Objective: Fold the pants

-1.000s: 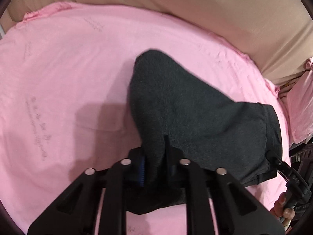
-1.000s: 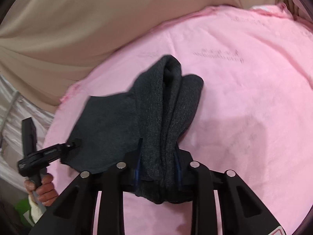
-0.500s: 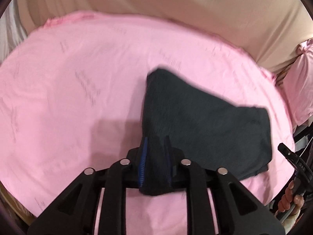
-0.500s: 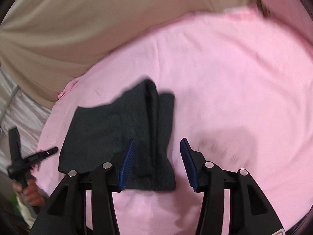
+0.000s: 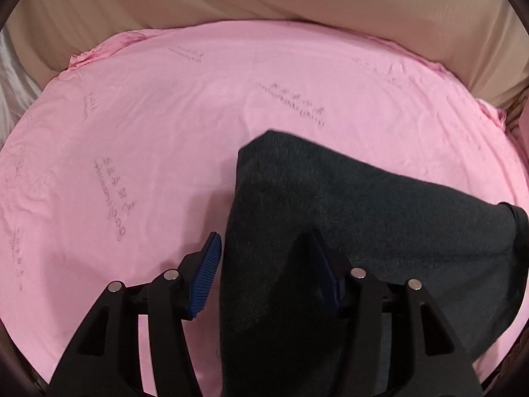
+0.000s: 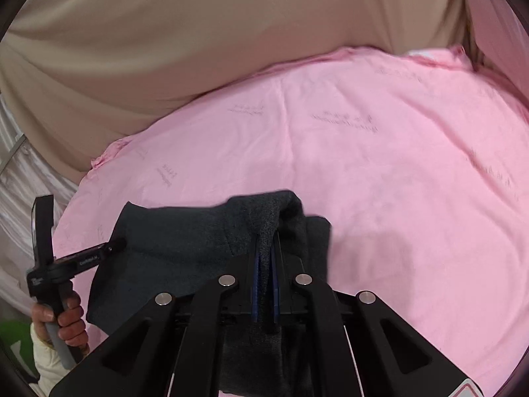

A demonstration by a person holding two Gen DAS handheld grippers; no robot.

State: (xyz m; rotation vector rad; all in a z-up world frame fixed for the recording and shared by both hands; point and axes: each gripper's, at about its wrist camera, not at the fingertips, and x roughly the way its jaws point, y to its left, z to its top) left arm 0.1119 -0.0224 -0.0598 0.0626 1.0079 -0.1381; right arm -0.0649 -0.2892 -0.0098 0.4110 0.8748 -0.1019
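The dark pants (image 5: 380, 231), already folded small, were laid on the pink bed sheet (image 5: 148, 132). The left tongs (image 5: 267, 274) were opening astride one edge, releasing it; the right tongs (image 6: 265, 284) were closing on a raised fold, probably for another turn.

Black tongs (image 5: 266, 264), blue ribbed pads (image 5: 205, 278), cream sleeve (image 6: 46, 360).

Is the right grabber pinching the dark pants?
Touching. In the right wrist view, the closing right gripper has a ridge of the dark pants pinched between its blue pads, with no gap showing.
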